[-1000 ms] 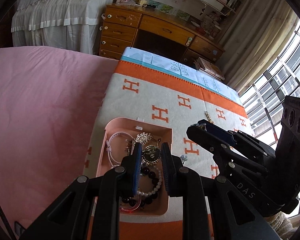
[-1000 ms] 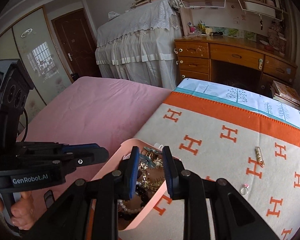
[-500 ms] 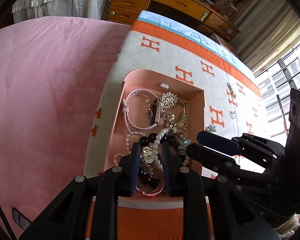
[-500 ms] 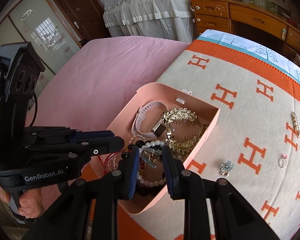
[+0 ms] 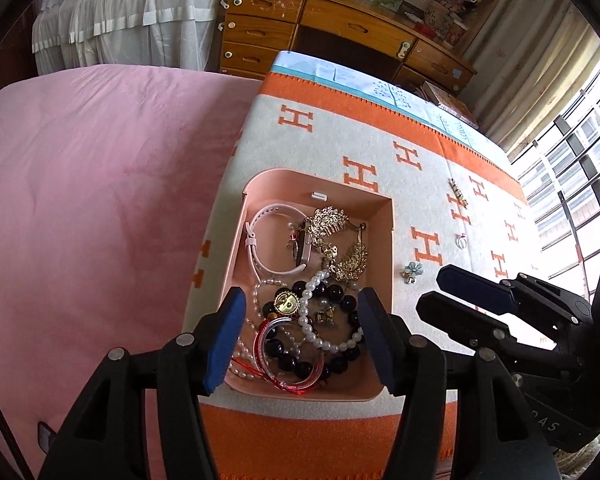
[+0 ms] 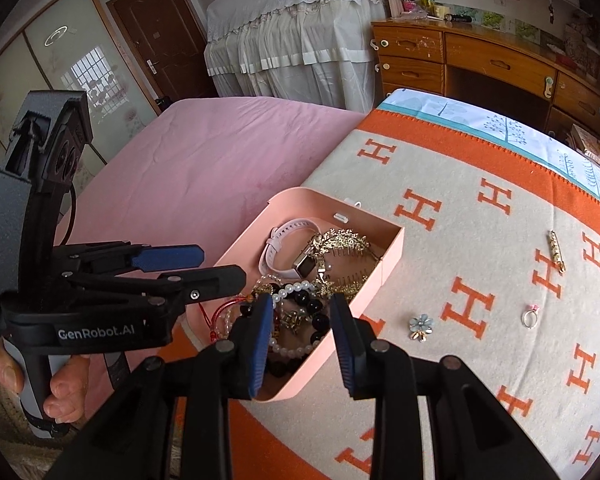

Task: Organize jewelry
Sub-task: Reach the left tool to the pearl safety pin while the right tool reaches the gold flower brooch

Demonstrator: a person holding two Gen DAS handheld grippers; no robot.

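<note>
1. My left gripper [image 5: 302, 334] opens wide and empty over the near end of the pink tray [image 5: 388, 240], my right gripper [image 6: 300, 336] spreading narrowly beside it, nothing pinched
2. Most jewelry already lies heaped below my fingers; 3 pieces wait ahead to my right on the blanket [image 6: 480, 360]: flower brooch [image 6: 420, 326], ring [image 6: 530, 316], gold clip [image 6: 556, 250]
3. The tangled beads hide whatever sits beneath them
</note>
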